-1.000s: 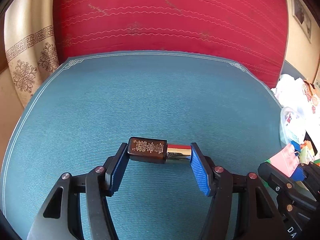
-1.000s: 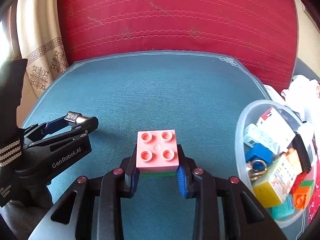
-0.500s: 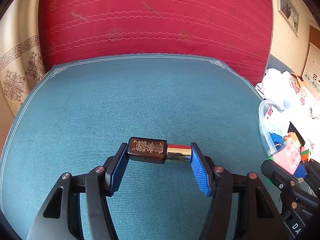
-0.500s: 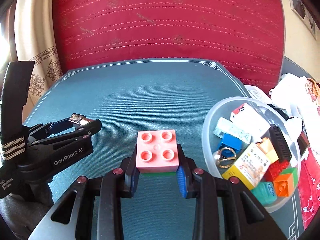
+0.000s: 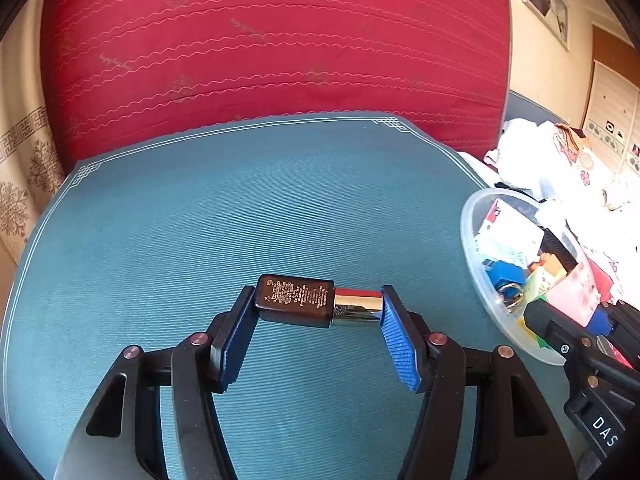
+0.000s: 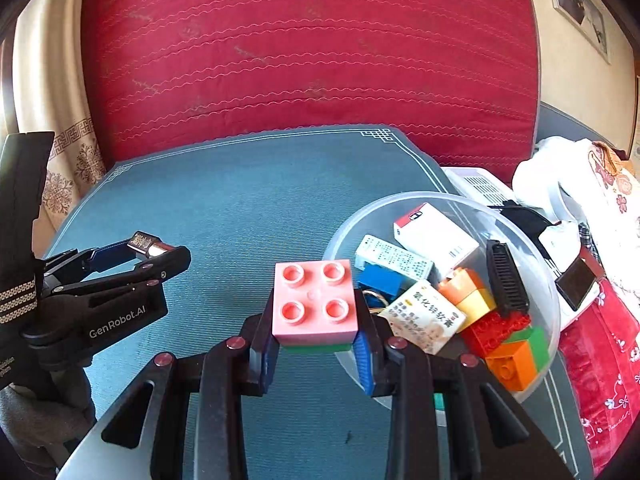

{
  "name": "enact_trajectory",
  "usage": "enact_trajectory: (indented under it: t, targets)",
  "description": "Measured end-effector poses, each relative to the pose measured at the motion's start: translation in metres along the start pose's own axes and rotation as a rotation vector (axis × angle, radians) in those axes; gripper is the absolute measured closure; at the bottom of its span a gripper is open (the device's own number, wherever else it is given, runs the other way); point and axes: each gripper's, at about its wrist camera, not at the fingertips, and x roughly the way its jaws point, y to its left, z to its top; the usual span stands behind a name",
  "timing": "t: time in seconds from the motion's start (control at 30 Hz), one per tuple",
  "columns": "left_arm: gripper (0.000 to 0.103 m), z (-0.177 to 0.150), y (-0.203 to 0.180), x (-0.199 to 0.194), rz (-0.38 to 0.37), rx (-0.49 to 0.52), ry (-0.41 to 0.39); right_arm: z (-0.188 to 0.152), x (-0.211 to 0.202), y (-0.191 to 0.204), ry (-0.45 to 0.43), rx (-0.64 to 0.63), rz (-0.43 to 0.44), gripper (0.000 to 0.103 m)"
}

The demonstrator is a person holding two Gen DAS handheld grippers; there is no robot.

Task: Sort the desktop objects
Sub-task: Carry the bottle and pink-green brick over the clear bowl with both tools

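My left gripper [image 5: 318, 304] is shut on a small dark brown bottle with a silver cap [image 5: 298, 300], held crosswise above the teal mat [image 5: 240, 200]. It also shows in the right wrist view [image 6: 148, 246], at the left. My right gripper [image 6: 316, 336] is shut on a pink brick with a green brick under it [image 6: 314, 300], held just left of a clear plastic bowl [image 6: 548, 280]. The bowl holds several bricks, small boxes, a key ring and a black comb. In the left wrist view the bowl [image 5: 466, 232] is at the right, with my right gripper [image 5: 580, 312] over it.
A red cushion [image 6: 312, 60] stands behind the mat. White bags and patterned cloth [image 6: 580, 184] are piled to the right of the bowl, with a phone [image 6: 578, 284] beside it. A beige patterned curtain [image 5: 20, 160] hangs at the left.
Both grippers have moved right with their loads. The bowl has come further into both views, and the pink brick is now at its left rim.
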Motion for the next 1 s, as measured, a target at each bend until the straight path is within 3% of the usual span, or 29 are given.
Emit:
enact_trajectory:
  t: [0.43,1.0]
  targets:
    - [0.039,0.019,-0.063,0.013,-0.067,0.084,0.011,-0.004,-0.01,-0.059,0.0,0.074,-0.068,0.068]
    - [0.039,0.04,-0.129,0.031,-0.142,0.171,0.024,-0.004,-0.003,-0.104,0.008,0.126,-0.105,0.068]
